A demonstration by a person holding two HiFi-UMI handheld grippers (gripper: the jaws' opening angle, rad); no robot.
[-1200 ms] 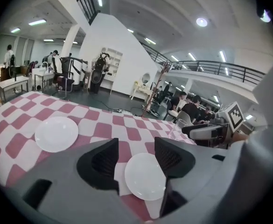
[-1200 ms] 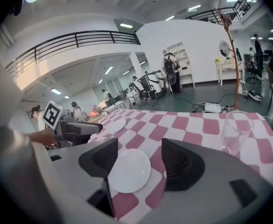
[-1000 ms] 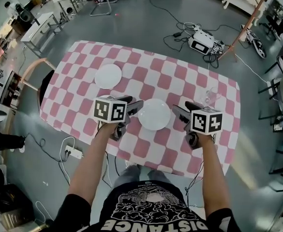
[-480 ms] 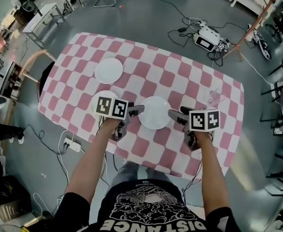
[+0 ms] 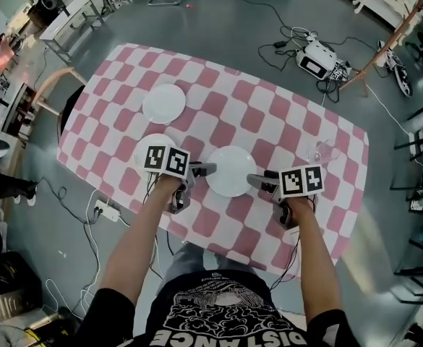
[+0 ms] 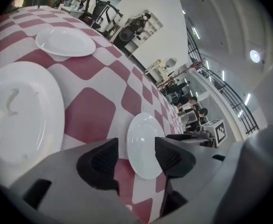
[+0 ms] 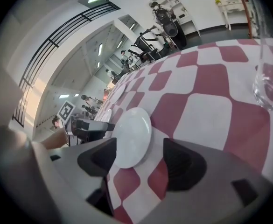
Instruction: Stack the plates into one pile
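Three white plates lie apart on the pink-and-white checked table [image 5: 269,107]. The middle plate [image 5: 231,170] sits between my two grippers. My left gripper [image 5: 204,169] is open just left of its rim, and my right gripper [image 5: 254,181] is open just right of it; neither touches it. In the left gripper view this plate [image 6: 144,146] shows beyond the open left gripper [image 6: 136,146]. In the right gripper view the same plate [image 7: 131,136] shows beyond the open right gripper [image 7: 139,148]. A second plate [image 5: 163,103] lies farther back. The third plate [image 5: 150,142] is partly hidden by the left gripper's marker cube.
A clear wine glass [image 5: 322,152] stands near the table's right edge, close behind my right gripper, and shows as a glass [image 7: 267,85] in the right gripper view. A wooden chair [image 5: 50,92] stands at the table's left side. Cables and a power strip [image 5: 106,212] lie on the floor.
Both grippers have sunk toward the table and drawn in on either side of the middle plate. The third plate now shows from behind the left marker cube.
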